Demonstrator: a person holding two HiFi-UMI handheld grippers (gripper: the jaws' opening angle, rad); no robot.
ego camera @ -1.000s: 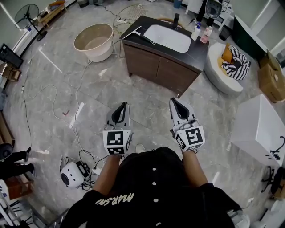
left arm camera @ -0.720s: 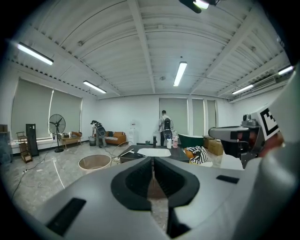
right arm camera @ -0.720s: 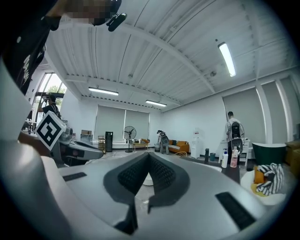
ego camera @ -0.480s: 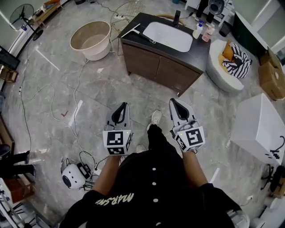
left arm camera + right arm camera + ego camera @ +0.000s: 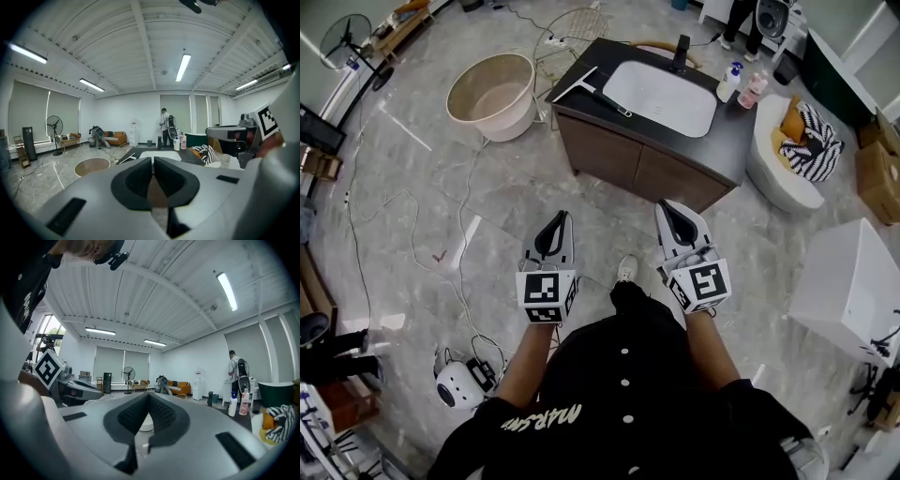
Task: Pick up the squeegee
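Two tools hang over the grey marbled floor point(image 5: 487, 206): the left gripper point(image 5: 555, 223) and the right gripper point(image 5: 670, 212), each with its jaws pressed together on nothing. Farther off stands a dark wooden vanity cabinet point(image 5: 619, 159). The white-bladed, black-handled squeegee point(image 5: 602, 97) lies on the left corner of its top, beside the white oval basin point(image 5: 661, 86).

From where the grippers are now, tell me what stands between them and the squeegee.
Nothing visible. Only floor lies between the left gripper, the right gripper and the vanity; the squeegee lies exposed on its countertop, beside the basin.
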